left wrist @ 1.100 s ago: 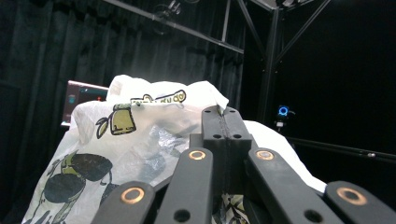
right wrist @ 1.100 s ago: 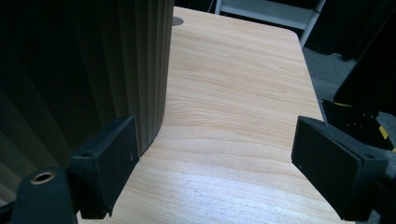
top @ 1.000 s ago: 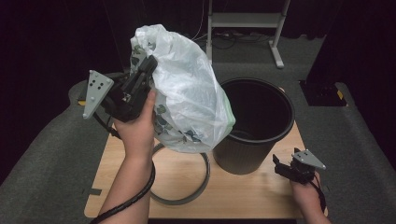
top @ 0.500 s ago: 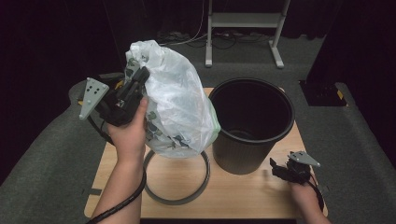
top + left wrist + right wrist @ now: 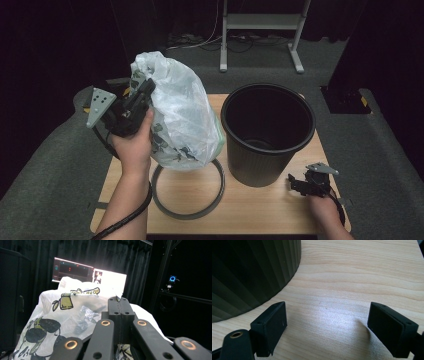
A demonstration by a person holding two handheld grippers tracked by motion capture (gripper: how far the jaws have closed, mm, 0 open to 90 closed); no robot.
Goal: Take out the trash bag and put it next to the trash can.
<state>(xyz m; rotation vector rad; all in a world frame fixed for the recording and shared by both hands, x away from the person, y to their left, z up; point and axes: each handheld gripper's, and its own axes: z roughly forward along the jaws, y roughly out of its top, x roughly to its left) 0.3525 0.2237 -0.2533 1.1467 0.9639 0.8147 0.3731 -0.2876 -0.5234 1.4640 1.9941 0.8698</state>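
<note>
Plastic bag [image 5: 182, 120], thin, crinkled and milky-translucent with dark printed leaf or fruit shapes, hangs bulging over the table's [image 5: 260, 205] nine o'clock half, its gathered top pinched by the left gripper [image 5: 142, 97]. In the left gripper view the two black jaws are pressed flat together with a peak of the film [image 5: 119, 293] caught between them, and the print [image 5: 62, 302] shows a yellow-green fruit outline and rounded dark blobs on the wrinkled skin. The person's left hand [image 5: 132, 145] wraps the gripper's body, whose grey three-cornered plate sticks out at nine o'clock. Under the bag, toward six o'clock, a flat grey ring [image 5: 187, 197] lies on the pale, fine-grained wooden board, the bag's bottom hanging over its far edge. Toward three o'clock of the bag stands a black bucket [image 5: 267, 135], round, tapering downward, with a smooth rim and vertically ribbed wall; the bag's side rests close against it. At five o'clock of the bucket the right gripper [image 5: 300, 185] sits low over the wood, its blunt rectangular matte-black jaws spread wide apart with nothing between them, the ribbed wall [image 5: 249, 272] just beside the one jaw in the right gripper view.
</note>
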